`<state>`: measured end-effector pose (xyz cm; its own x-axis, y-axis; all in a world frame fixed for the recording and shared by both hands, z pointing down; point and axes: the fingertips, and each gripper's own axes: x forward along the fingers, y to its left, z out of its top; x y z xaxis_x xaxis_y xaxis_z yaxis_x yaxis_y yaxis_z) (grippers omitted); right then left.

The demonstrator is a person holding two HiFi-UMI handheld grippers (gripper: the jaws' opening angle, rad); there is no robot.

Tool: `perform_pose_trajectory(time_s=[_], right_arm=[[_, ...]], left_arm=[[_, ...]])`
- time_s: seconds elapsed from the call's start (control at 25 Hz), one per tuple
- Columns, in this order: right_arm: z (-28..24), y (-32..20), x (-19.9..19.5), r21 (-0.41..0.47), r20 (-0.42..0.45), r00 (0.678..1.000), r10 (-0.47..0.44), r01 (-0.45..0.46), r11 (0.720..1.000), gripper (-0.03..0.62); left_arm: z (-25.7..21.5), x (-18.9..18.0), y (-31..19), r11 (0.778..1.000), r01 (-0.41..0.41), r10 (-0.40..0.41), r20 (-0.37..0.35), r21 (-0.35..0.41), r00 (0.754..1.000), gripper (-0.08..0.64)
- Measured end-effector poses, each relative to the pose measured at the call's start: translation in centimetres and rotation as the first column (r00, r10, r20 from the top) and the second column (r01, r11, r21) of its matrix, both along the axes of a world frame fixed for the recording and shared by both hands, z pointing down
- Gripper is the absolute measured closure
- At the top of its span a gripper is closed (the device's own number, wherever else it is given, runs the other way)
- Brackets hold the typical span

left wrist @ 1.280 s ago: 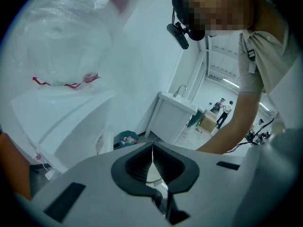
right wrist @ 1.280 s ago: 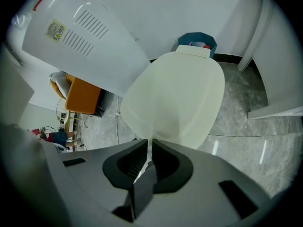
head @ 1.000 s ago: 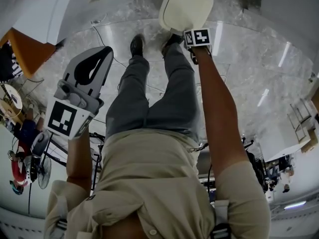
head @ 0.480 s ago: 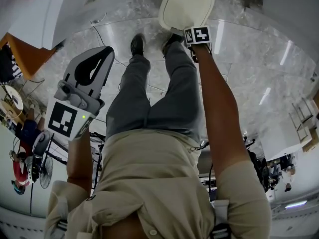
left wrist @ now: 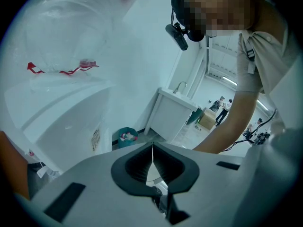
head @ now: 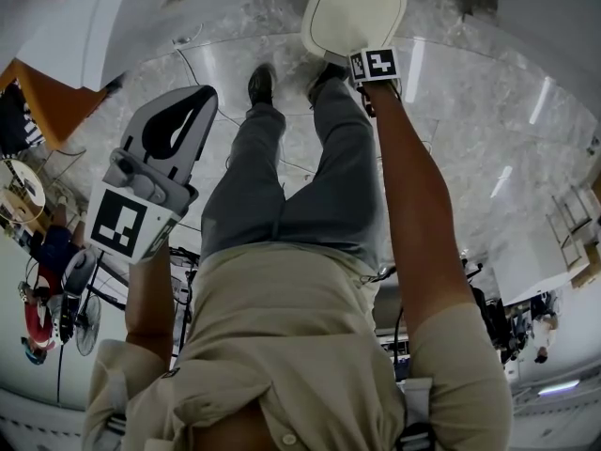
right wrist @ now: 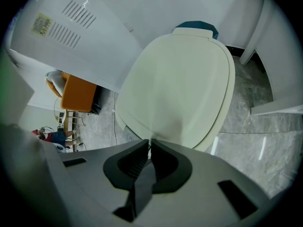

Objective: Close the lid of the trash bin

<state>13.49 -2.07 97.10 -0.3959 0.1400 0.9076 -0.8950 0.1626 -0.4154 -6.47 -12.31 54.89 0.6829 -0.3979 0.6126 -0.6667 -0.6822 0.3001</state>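
Note:
The trash bin's cream lid (head: 353, 12) lies flat over the bin on the floor, just beyond the person's shoes. In the right gripper view the lid (right wrist: 182, 74) fills the middle of the picture. My right gripper (right wrist: 149, 142) is shut with nothing between its jaws, its tips at the lid's near edge. I cannot tell whether they touch it. Its marker cube (head: 374, 65) hides the jaws in the head view. My left gripper (head: 201, 96) is held up at the left, away from the bin, shut and empty (left wrist: 152, 148).
The person's legs and shoes (head: 260, 85) stand right before the bin. Cables (head: 202, 69) run over the marble floor. An orange object (head: 47, 92) sits at the left. A teal bin (left wrist: 125, 136) and a white cabinet (left wrist: 173, 115) show in the left gripper view.
Almost nothing. The head view has shifted by a few pixels, and both grippers keep their places.

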Motion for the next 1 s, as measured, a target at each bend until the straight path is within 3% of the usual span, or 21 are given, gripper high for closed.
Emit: perform_pose_trajectory(time_s=[0.28,0.6,0.84,1.0], right_arm=[[-1.6,-1.4,0.2,0.015,0.011,0.999,0.044,-0.044,0.999,0.560],[-12.1,-6.0,0.2,0.169,-0.001,0.997,0.080,-0.079,0.982,0.560],[-21.8,-9.0,1.3,0.308,-0.005,0.995,0.095,-0.089,0.947,0.560],[-28.8,-10.3,1.0,0.410,0.034,0.991,0.133,-0.135,0.902,0.560]], left_arm=[[-1.0,0.0,0.2,0.998,-0.056,0.056,0.041,-0.001,0.998,0.540],[-8.8,-1.5,-1.2,0.997,-0.031,0.031,-0.003,0.075,0.999,0.539],[-15.8,-1.8,-2.2,0.984,-0.024,0.035,-0.058,0.176,0.998,0.540],[-19.9,-2.2,-2.1,0.972,-0.027,0.048,-0.083,0.233,0.995,0.539]])
